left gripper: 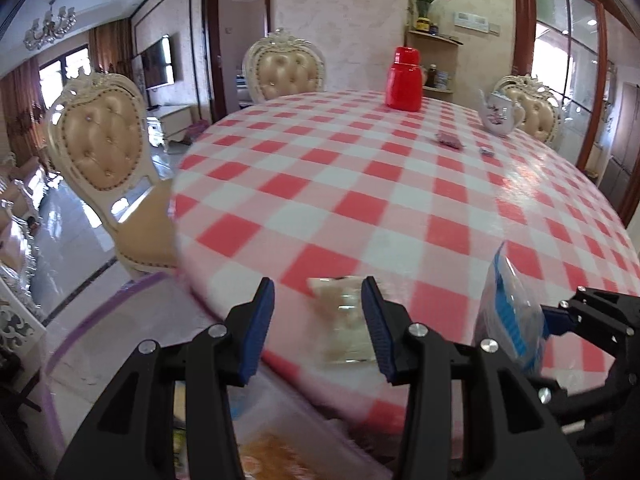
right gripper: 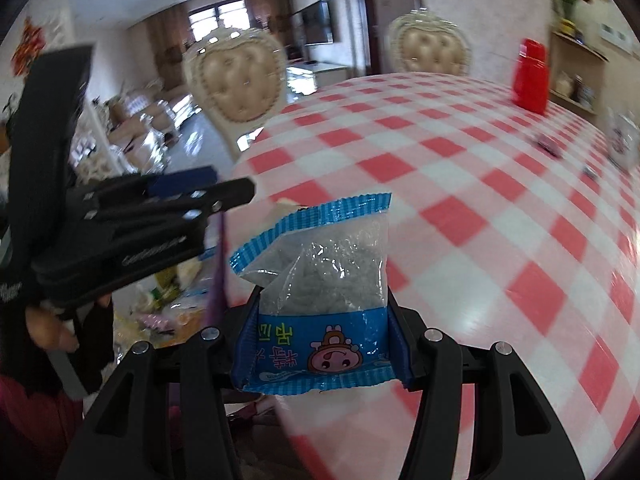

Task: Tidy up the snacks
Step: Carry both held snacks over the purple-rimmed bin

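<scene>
My right gripper [right gripper: 322, 312] is shut on a blue and clear snack packet [right gripper: 320, 280] and holds it upright above the near edge of the red and white checked table [right gripper: 460, 200]. The packet also shows in the left wrist view [left gripper: 508, 312], with the right gripper [left gripper: 560, 316] on it. My left gripper [left gripper: 318, 300] is open and empty, over the table's near edge, with a clear beige snack packet [left gripper: 344, 316] lying on the cloth between its fingers. In the right wrist view the left gripper [right gripper: 224, 192] is at the left.
A red jar [left gripper: 404, 80] and a white teapot [left gripper: 498, 114] stand at the table's far side, with small dark items [left gripper: 450, 140] near them. Padded chairs [left gripper: 100, 148] stand around the table. A purple-rimmed bin of mixed snacks [right gripper: 168, 300] sits below the near edge.
</scene>
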A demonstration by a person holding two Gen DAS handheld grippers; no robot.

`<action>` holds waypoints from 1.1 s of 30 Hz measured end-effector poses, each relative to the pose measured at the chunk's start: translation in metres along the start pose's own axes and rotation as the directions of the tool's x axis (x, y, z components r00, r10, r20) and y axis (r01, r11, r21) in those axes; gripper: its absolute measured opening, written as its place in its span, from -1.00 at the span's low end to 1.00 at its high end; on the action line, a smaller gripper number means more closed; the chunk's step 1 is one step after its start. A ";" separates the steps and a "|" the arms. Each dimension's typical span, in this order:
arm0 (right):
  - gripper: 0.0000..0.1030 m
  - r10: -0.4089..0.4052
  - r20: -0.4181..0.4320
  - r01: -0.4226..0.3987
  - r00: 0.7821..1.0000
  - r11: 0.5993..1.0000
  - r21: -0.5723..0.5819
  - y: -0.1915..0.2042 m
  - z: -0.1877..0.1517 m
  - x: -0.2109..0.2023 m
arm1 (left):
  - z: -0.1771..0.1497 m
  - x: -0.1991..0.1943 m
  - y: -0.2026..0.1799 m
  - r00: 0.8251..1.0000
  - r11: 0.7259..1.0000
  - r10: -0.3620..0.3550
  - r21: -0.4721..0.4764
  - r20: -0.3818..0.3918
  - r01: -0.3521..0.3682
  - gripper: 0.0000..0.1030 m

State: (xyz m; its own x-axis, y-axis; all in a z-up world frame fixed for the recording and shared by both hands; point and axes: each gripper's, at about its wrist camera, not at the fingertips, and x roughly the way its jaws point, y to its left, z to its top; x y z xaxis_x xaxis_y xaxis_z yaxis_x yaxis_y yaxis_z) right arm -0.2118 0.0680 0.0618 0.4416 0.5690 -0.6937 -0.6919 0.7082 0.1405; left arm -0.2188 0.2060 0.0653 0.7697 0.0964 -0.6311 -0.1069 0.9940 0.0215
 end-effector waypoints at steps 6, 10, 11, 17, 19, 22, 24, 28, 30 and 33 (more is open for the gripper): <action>0.04 0.020 -0.013 -0.021 1.000 0.998 -0.065 0.024 0.004 0.012 | 0.001 -0.002 0.035 0.998 1.000 -0.020 0.003 -0.059 0.021 -0.26; 0.04 0.004 -0.005 -0.004 1.000 1.000 0.003 0.001 0.002 0.007 | -0.002 0.000 0.030 0.993 0.993 -0.107 -0.063 -0.054 0.103 0.74; 0.04 -0.005 0.005 0.005 1.000 1.000 0.025 -0.007 0.001 0.003 | -0.002 0.005 0.023 0.992 0.993 -0.114 -0.050 -0.061 0.111 0.74; 0.04 -0.105 0.051 0.095 0.993 0.979 0.178 -0.067 -0.004 -0.028 | -0.001 0.045 -0.026 0.988 0.995 -0.080 0.053 -0.133 0.087 0.73; 0.04 -0.113 0.064 0.099 0.992 0.977 0.189 -0.073 -0.003 -0.034 | -0.003 0.058 -0.042 0.986 0.993 -0.046 0.100 -0.161 0.062 0.73; 0.04 -0.107 0.080 0.091 0.991 0.979 0.184 -0.072 -0.003 -0.038 | -0.010 0.075 -0.047 0.986 0.994 0.013 0.108 -0.165 0.005 0.74; 0.04 -0.101 0.081 0.085 0.992 0.980 0.177 -0.070 -0.003 -0.037 | -0.010 0.078 -0.039 0.985 0.998 -0.013 0.060 -0.170 0.023 0.62; 0.04 -0.094 0.089 0.078 0.992 0.983 0.169 -0.068 -0.004 -0.039 | -0.012 0.068 -0.031 0.987 0.998 -0.023 0.057 -0.156 0.032 -0.12; 0.04 -0.088 0.094 0.071 0.992 0.984 0.166 -0.066 -0.003 -0.041 | -0.014 0.057 -0.024 0.989 0.999 -0.031 0.040 -0.145 0.037 -0.13; 0.04 -0.058 0.088 0.045 0.994 0.990 0.137 -0.054 -0.001 -0.038 | -0.010 0.025 0.001 0.994 0.999 -0.039 -0.014 -0.098 0.038 -0.13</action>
State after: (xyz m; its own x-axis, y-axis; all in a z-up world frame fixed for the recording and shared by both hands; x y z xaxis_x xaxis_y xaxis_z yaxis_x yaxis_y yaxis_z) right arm -0.1919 0.0078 0.0797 0.5295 0.5617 -0.6357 -0.5864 0.7839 0.2042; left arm -0.2059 0.2090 0.0423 0.7079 0.0523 -0.7044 -0.0867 0.9961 -0.0132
